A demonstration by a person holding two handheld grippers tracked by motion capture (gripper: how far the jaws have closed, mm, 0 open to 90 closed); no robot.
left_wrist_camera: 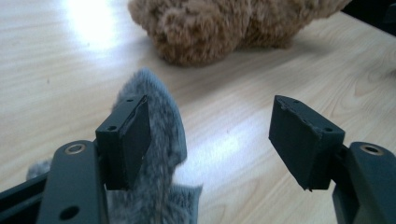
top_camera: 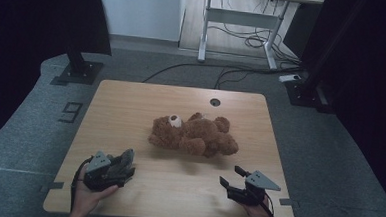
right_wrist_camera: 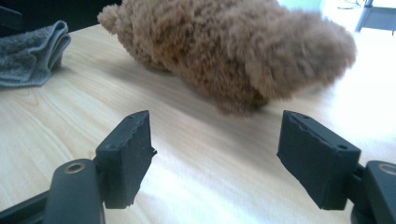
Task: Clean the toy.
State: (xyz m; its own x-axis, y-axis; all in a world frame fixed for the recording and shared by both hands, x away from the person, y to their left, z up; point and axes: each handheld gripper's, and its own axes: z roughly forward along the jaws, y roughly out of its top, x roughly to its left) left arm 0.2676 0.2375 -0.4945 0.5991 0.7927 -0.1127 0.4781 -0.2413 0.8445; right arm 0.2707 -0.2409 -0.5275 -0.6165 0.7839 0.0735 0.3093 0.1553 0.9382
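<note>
**High view: two open grippers near a teddy bear on a wooden table**

High view shows a brown teddy bear (top_camera: pixel 194 134) lying on its back near the middle of the light wooden table (top_camera: pixel 131 100), with its head to the left and its legs to the right. The left gripper (top_camera: pixel 123 166) is at the near left part of the table, held by the left hand (top_camera: pixel 90 193). A grey fluffy cloth (top_camera: pixel 124 157) is at this gripper, near its tips. The right gripper (top_camera: pixel 232 175) is at the near right part, held by the right hand (top_camera: pixel 258 212), and it points toward the bear but stays apart from it.

Left gripper view shows the jaws standing wide apart. The grey cloth (left_wrist_camera: pixel 161 154) lies just beside the left jaw and touches its pad, but the other jaw is well away from it, so the cloth is not clamped. The bear (left_wrist_camera: pixel 224 28) is farther on the table, in front of the jaws.

Right gripper view shows the jaws also spread wide, with only bare table (right_wrist_camera: pixel 196 154) between them. The bear (right_wrist_camera: pixel 233 51) lies beyond the jaws, near but not touching. A folded grey cloth (right_wrist_camera: pixel 32 51) is at the far left edge of this view.
</note>
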